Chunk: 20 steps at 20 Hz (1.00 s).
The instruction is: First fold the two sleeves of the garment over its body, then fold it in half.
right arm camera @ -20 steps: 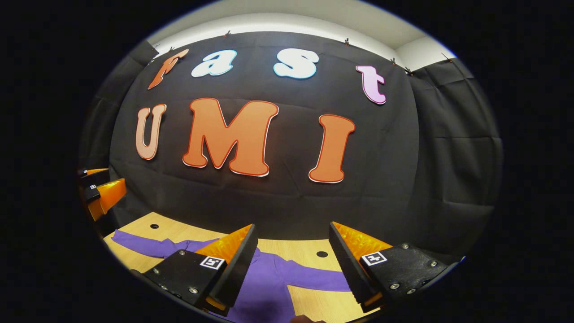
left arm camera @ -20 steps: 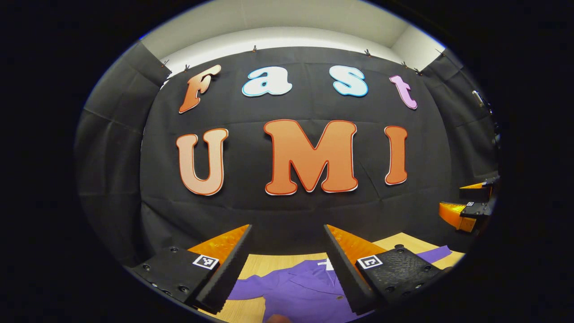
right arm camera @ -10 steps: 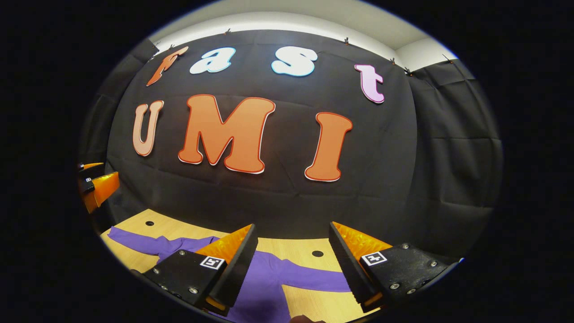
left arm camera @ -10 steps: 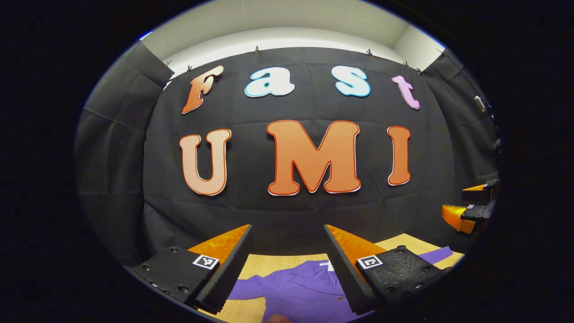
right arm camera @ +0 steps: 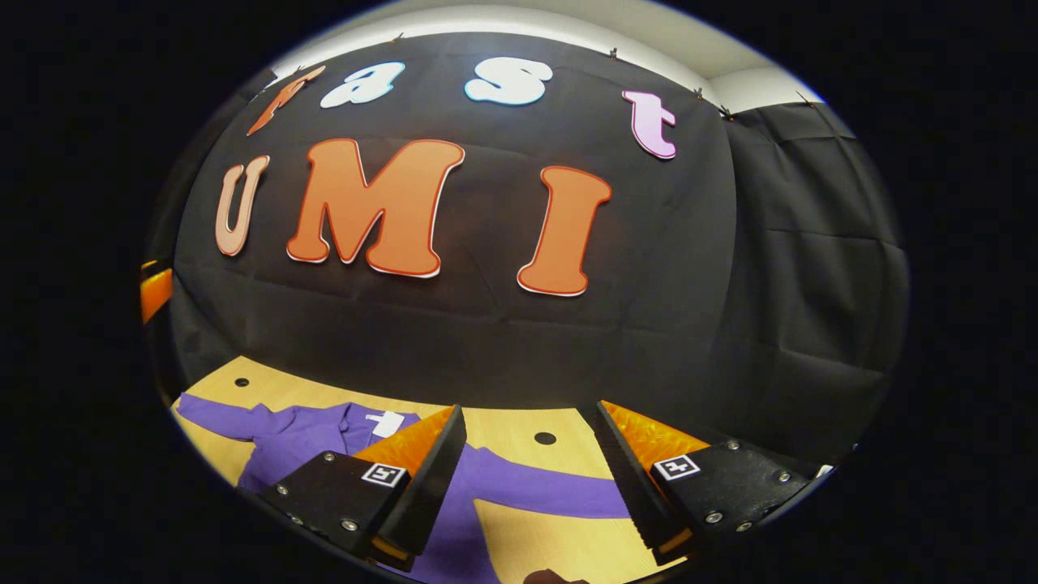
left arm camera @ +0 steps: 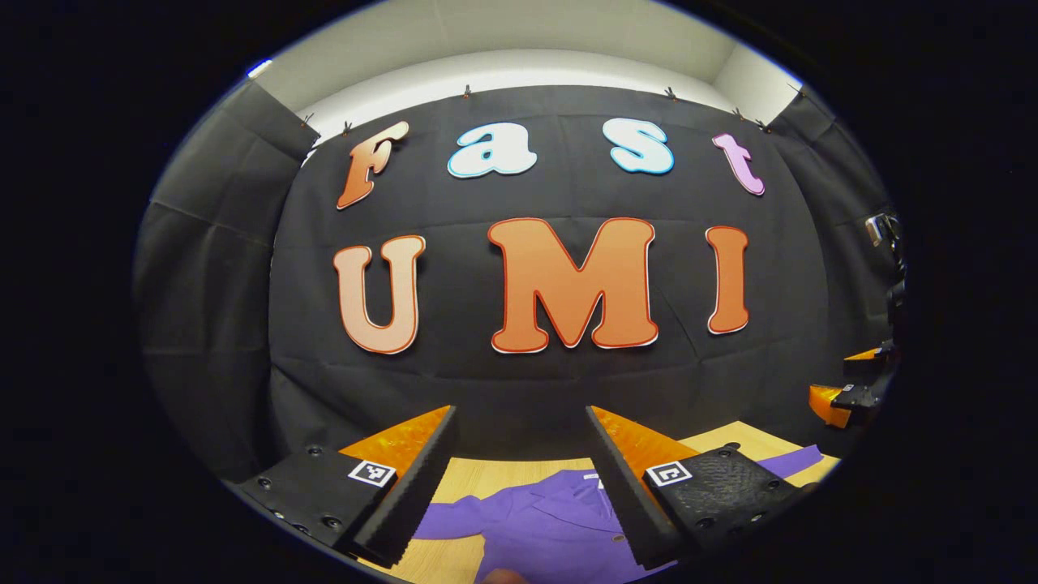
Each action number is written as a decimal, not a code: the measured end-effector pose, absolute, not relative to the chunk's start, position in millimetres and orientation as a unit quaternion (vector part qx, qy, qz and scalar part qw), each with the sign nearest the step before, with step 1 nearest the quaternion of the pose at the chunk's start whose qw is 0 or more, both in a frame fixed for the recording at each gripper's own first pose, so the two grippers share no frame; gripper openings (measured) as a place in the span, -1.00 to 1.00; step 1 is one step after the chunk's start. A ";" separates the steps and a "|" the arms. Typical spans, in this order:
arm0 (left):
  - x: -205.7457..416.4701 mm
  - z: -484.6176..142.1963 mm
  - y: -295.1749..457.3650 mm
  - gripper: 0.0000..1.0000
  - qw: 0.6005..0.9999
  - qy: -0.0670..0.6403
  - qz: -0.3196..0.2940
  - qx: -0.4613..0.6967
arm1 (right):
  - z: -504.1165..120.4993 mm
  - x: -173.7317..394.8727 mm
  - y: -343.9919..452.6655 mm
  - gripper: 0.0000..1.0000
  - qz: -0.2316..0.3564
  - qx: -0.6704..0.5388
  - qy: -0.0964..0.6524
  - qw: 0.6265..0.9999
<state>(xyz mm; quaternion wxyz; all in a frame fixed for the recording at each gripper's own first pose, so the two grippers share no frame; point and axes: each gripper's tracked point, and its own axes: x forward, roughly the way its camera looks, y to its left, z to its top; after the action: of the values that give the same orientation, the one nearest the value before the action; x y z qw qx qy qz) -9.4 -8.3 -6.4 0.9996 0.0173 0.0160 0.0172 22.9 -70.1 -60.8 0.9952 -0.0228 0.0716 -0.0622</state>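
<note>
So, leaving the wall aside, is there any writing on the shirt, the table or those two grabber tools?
Nothing here can be read as text.
White neck tag on the purple garment: too small to read.
Square markers on the left gripper and right gripper: black-and-white patterns, not words.
Wooden table: no writing visible.

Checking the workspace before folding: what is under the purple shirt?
The purple shirt lies spread on a light wooden table with small round holes beside it. Whatever is directly beneath the cloth is covered.
</note>
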 end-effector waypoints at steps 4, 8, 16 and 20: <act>-12.5 -6.7 -17.5 0.94 0.999 0.019 0.021 0.025 | -85.9 27.1 -98.4 0.90 -0.076 -0.030 0.101 0.992; -17.8 -9.9 -32.2 0.92 0.999 0.021 0.025 0.033 | -114.7 35.2 -136.8 0.90 -0.098 -0.036 0.135 0.985; -28.0 -32.6 -62.8 0.92 0.997 0.051 0.049 0.040 | -217.4 66.2 -224.5 0.92 -0.138 -0.011 0.245 0.959; -33.3 -40.6 -74.1 0.94 0.994 0.068 0.059 0.056 | -257.4 79.6 -256.3 0.92 -0.146 0.010 0.291 0.945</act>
<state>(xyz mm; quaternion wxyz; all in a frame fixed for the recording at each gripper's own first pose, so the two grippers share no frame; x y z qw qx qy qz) -33.3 -74.1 -40.6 0.9943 0.0563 0.0685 0.0591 79.6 -256.3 -257.4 0.9455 0.0098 0.2908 -0.1464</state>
